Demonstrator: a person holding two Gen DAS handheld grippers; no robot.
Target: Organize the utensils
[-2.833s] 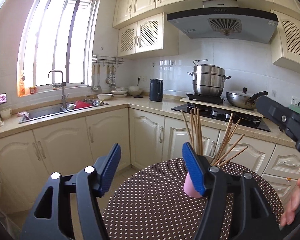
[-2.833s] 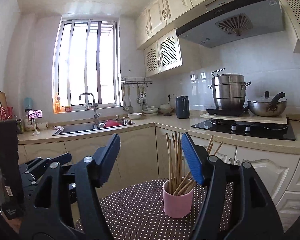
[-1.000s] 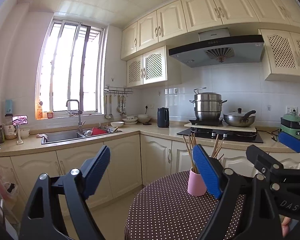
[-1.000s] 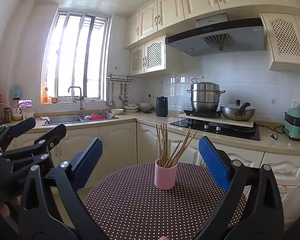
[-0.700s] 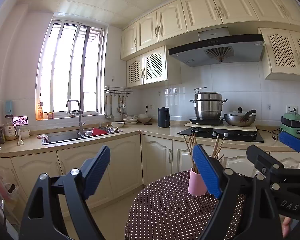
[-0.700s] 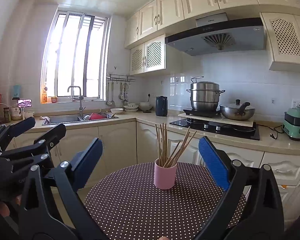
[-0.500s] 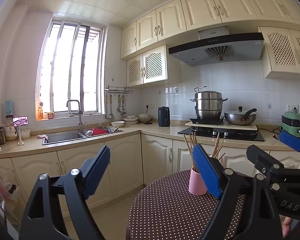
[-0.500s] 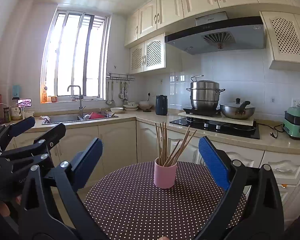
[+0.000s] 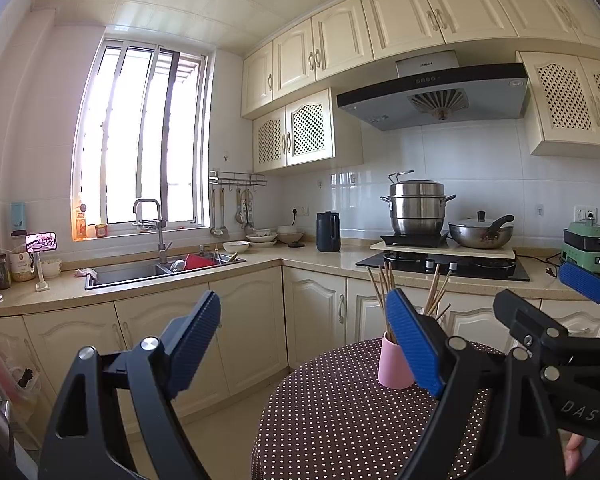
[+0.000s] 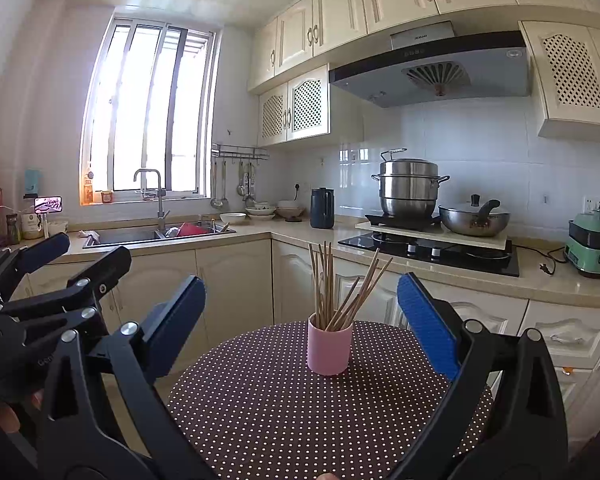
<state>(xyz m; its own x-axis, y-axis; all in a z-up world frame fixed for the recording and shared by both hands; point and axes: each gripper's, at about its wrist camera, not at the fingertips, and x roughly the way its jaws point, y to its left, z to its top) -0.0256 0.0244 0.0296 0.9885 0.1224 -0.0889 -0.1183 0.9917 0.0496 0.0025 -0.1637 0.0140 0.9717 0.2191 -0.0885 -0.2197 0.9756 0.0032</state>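
1. My left gripper has its jaws wide apart with nothing between the blue pads. It points level across the kitchen, off to the left of the round polka-dot worktop.
2. My right gripper also has its jaws apart and empty. It faces the worktop squarely, and the pink cup shows in the gap between the pads but well beyond them, not touched.
3. The task's things are the chopsticks. As far as I can see, all of them stand bunched in the pink cup, some upright and some leaning to the right. The cup sits upright near the far middle of the worktop.
4. In my left view the same cup is partly hidden behind my right-hand pad, so I cannot count the sticks from there.
5. I see no loose chopsticks or other utensils lying on the dotted cloth; the near edge is hidden under my own frames.
6. My judgement: the gathering looks done, with the sticks in their holder and both grippers clear of it.
7. What might be left is small: squaring up the leaning sticks, if that is wanted. Nothing else here appears to need picking up.
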